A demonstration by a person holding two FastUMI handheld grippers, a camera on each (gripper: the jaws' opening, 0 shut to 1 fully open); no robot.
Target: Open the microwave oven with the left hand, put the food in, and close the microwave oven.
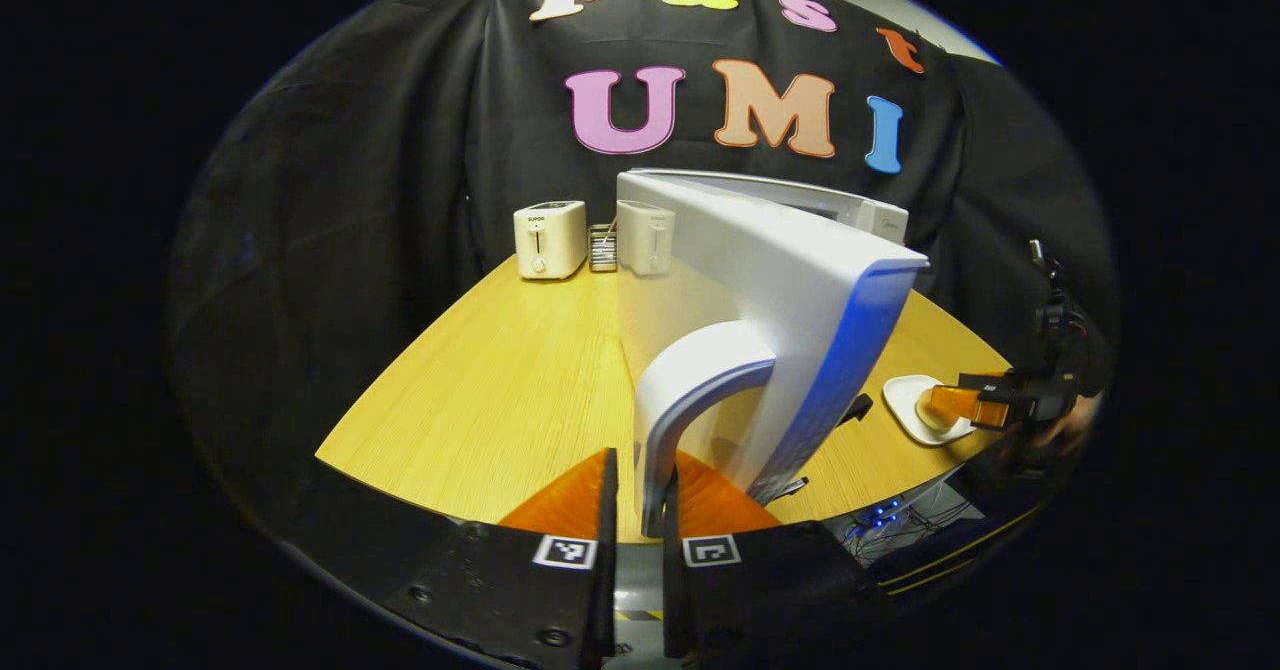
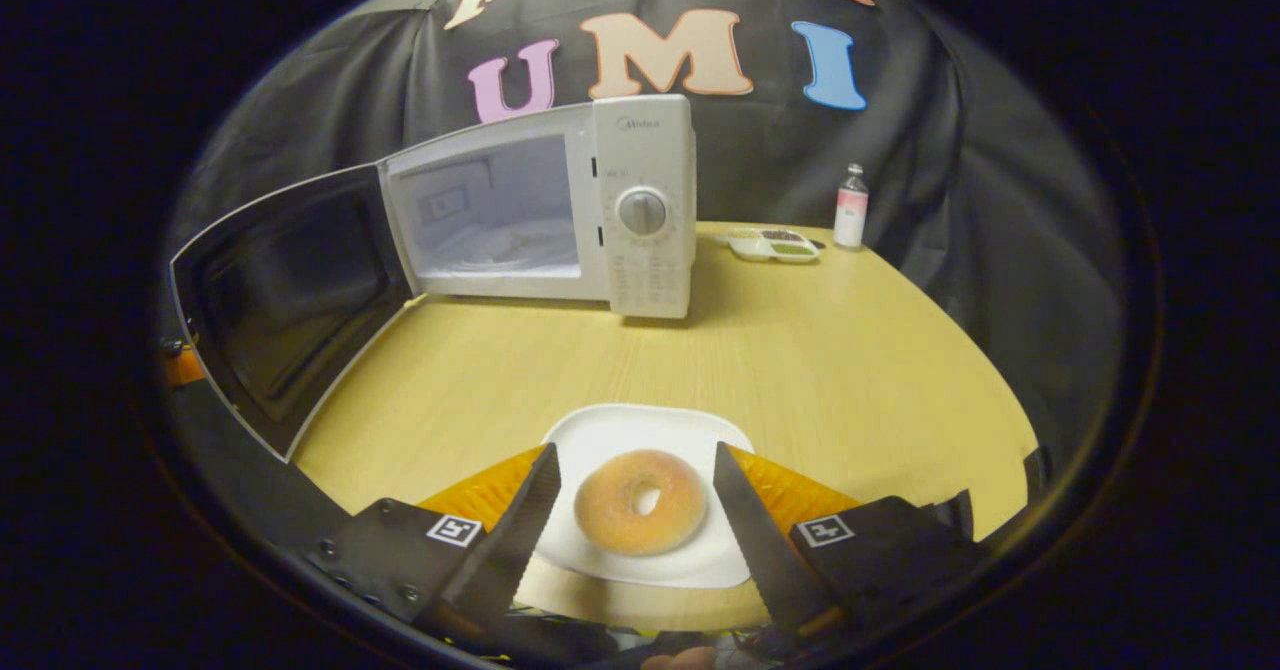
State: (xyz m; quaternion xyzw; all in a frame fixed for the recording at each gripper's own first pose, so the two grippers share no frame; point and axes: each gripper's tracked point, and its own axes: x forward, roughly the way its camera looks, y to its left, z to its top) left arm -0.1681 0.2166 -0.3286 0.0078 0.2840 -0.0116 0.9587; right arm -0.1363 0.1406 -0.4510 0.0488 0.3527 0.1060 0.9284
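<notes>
The white microwave (image 2: 640, 210) stands on the wooden table with its door (image 2: 290, 290) swung wide to the left, and its cavity (image 2: 490, 210) holds nothing. My left gripper (image 1: 640, 465) is shut on the door's curved handle (image 1: 690, 380), with the door's outer face (image 1: 770, 290) rising just ahead. A sugared doughnut (image 2: 640, 500) lies on a white plate (image 2: 640, 425) near the table's front edge. My right gripper (image 2: 636, 450) is open, one finger on each side of the doughnut with a small gap to it. In the left gripper view that right gripper (image 1: 960, 405) reaches over the plate (image 1: 915, 405) at the far right.
Two white toasters (image 1: 548, 238) (image 1: 645, 237) with a small rack (image 1: 602, 247) between them stand at the table's back. A bottle (image 2: 851, 206) and a divided dish (image 2: 775, 243) sit to the right of the microwave. Bare tabletop (image 2: 800, 350) lies between plate and microwave.
</notes>
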